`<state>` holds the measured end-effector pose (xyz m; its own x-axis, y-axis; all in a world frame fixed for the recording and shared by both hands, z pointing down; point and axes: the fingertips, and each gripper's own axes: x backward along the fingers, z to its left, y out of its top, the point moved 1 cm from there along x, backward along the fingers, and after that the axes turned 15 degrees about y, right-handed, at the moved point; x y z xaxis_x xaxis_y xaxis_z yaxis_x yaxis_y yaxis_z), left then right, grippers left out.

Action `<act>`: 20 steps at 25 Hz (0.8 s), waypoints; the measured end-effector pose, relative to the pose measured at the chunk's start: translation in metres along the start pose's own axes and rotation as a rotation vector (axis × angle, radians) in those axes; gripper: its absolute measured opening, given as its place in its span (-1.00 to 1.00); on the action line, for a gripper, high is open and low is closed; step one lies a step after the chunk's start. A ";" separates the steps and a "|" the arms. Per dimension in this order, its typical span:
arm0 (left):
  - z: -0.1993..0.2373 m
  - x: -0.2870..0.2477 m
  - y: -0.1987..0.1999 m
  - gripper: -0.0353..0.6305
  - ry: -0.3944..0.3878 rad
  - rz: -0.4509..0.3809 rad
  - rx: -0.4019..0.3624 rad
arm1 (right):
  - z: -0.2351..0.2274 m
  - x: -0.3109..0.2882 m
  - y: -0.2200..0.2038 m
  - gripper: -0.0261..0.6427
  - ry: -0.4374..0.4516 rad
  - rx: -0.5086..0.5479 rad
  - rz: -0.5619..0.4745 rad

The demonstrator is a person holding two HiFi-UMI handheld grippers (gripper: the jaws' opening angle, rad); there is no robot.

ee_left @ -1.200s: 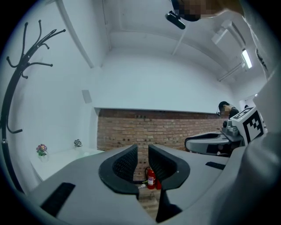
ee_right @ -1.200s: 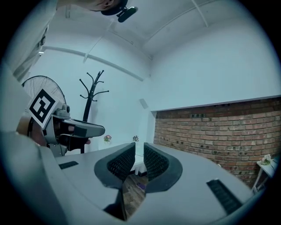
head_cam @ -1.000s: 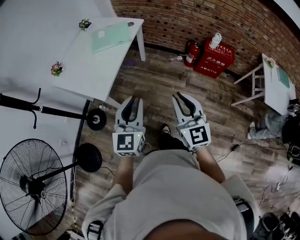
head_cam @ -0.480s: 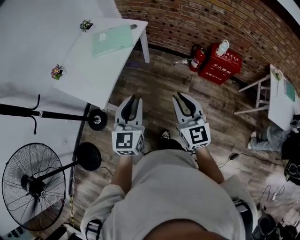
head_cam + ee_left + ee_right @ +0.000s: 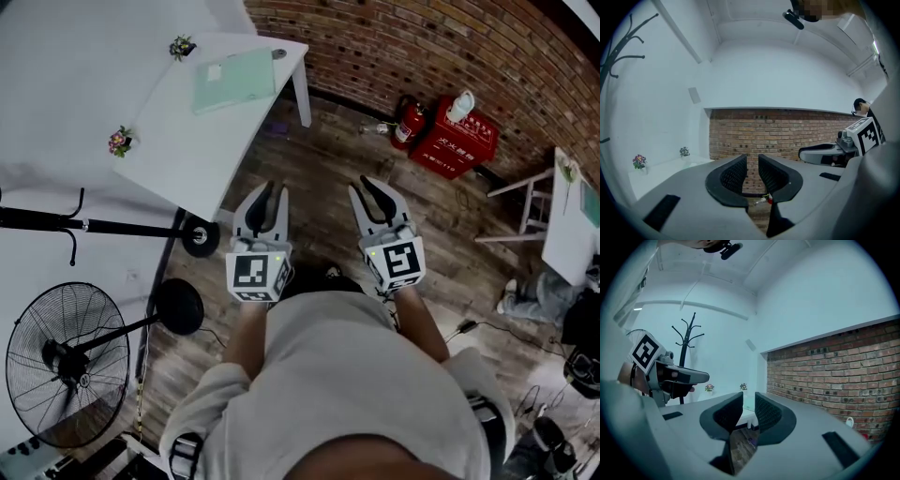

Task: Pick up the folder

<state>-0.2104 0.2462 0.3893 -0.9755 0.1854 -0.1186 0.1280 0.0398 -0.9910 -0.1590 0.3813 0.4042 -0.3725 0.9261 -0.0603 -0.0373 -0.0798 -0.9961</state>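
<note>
A pale green folder (image 5: 234, 80) lies flat near the far end of a white table (image 5: 187, 150), ahead and to the left of me. Both grippers are held side by side over the wooden floor, well short of the table. My left gripper (image 5: 267, 187) points forward, its jaws a narrow gap apart with nothing between them (image 5: 752, 157). My right gripper (image 5: 372, 183) is beside it; its jaws have just been opening a little and hold nothing (image 5: 748, 394). In the right gripper view the table end (image 5: 746, 419) shows beyond the jaws.
Two small flower pots (image 5: 119, 141) (image 5: 181, 45) stand on the table's edge. A floor fan (image 5: 66, 361) and a black coat stand (image 5: 94, 223) are to my left. A fire extinguisher (image 5: 408, 122) and a red box (image 5: 453, 136) sit by the brick wall (image 5: 422, 47). Another white table (image 5: 572, 225) is on the right.
In the head view the table, the folder and the red box have slid rightward and lower as the person walks forward. Both grippers keep their places in front of the body.
</note>
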 end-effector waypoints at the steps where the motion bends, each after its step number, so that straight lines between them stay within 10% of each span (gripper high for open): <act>1: 0.002 -0.004 0.000 -0.68 0.005 -0.001 -0.001 | -0.004 -0.004 -0.002 -0.69 0.000 -0.007 0.005; 20: 0.065 -0.156 0.001 -0.68 0.022 0.028 0.012 | -0.093 -0.135 -0.015 -0.67 0.066 -0.024 0.069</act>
<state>-0.0698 0.1537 0.4025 -0.9674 0.2080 -0.1446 0.1526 0.0226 -0.9880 -0.0223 0.2919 0.4216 -0.3115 0.9410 -0.1325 0.0088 -0.1366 -0.9906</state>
